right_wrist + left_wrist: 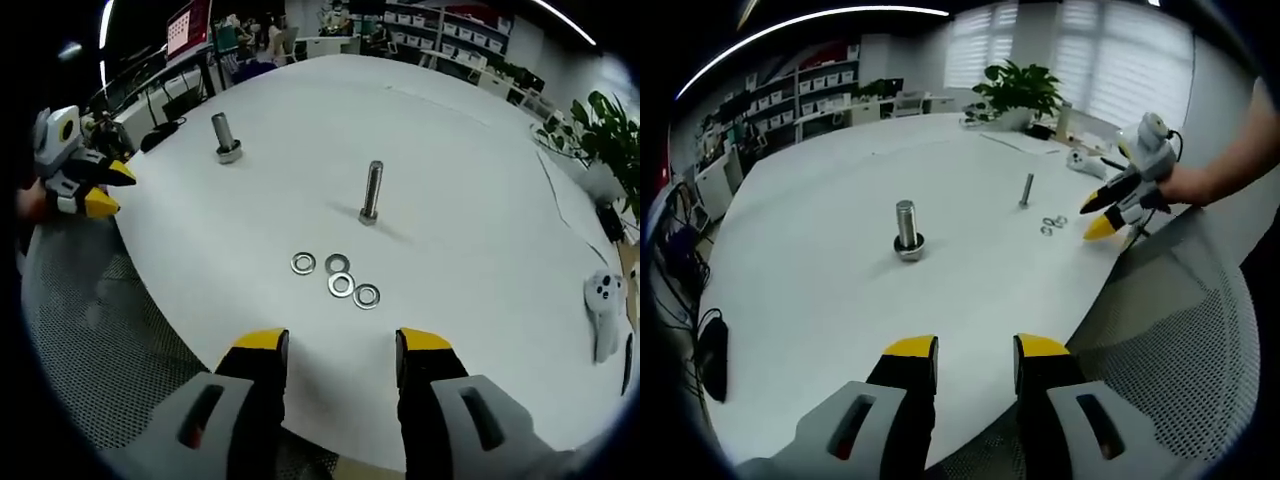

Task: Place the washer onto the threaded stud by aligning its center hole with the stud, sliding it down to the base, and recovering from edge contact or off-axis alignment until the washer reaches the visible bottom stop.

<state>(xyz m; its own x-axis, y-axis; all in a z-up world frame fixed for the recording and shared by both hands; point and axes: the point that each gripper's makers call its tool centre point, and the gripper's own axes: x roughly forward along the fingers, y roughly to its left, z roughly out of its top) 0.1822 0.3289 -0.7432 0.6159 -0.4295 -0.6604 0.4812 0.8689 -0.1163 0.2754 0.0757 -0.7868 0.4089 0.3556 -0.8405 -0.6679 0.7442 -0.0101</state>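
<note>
Big round white table [470,130] across most of the right gripper view. Grey mesh chair [90,330] at lower left, by the table edge. Green plant [615,125] at the right edge, a white controller [603,310] lower right on the table. Shelves with boxes [805,95] at upper left of the left gripper view, window blinds [1110,55] at upper right.

Tall stud [371,191] upright at center of the right gripper view, nothing on it. Four washers [336,277] flat on the table just below it, in a small bunch, two of them touching. Thicker bolt [225,136] upright at upper left, well apart from the stud.

Right gripper [340,350] at the bottom of its view, yellow tips apart, holding nothing, over the near table edge, below the washers. Seen again at the right of the left gripper view, a hand behind it.

Left gripper [975,355] at the bottom of its view, tips apart, holding nothing, over the table edge. Bolt in the middle there, stud and washers further right.
</note>
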